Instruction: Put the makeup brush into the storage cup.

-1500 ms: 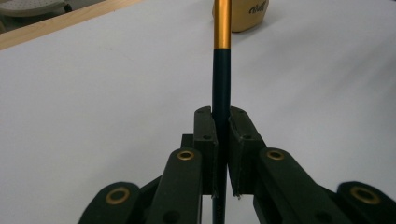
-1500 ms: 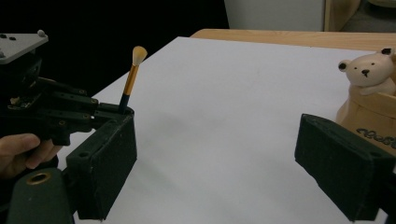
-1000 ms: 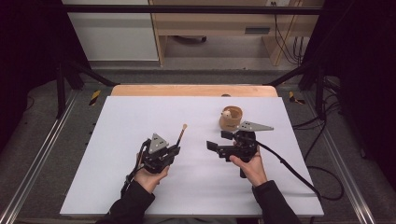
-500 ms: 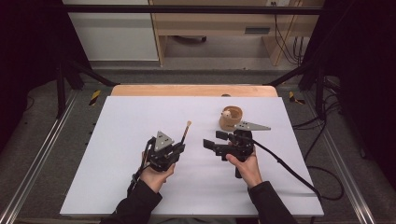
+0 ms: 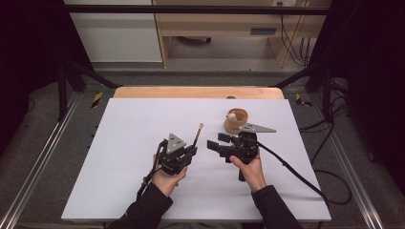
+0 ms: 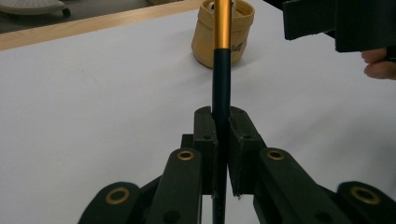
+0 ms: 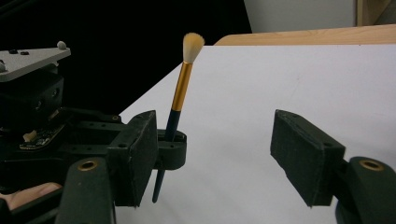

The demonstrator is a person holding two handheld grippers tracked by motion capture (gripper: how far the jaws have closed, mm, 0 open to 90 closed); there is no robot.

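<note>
So the left gripper [image 5: 189, 151] has its jaws clamped tight on the dark lower handle of a slim makeup brush with a gold ferrule and pale bristles [image 7: 180, 95], which sticks up at a slant above the white table [image 5: 124, 143]. The right gripper [image 5: 217, 145], just beside it, faces the brush with its jaws apart; they've just been closing a bit, with nothing between them. A small round tan pot [image 5: 236, 120] sits farther back on the table, behind the right gripper.

High view looks down; both claw views closely share the brush [image 6: 221, 70].
</note>
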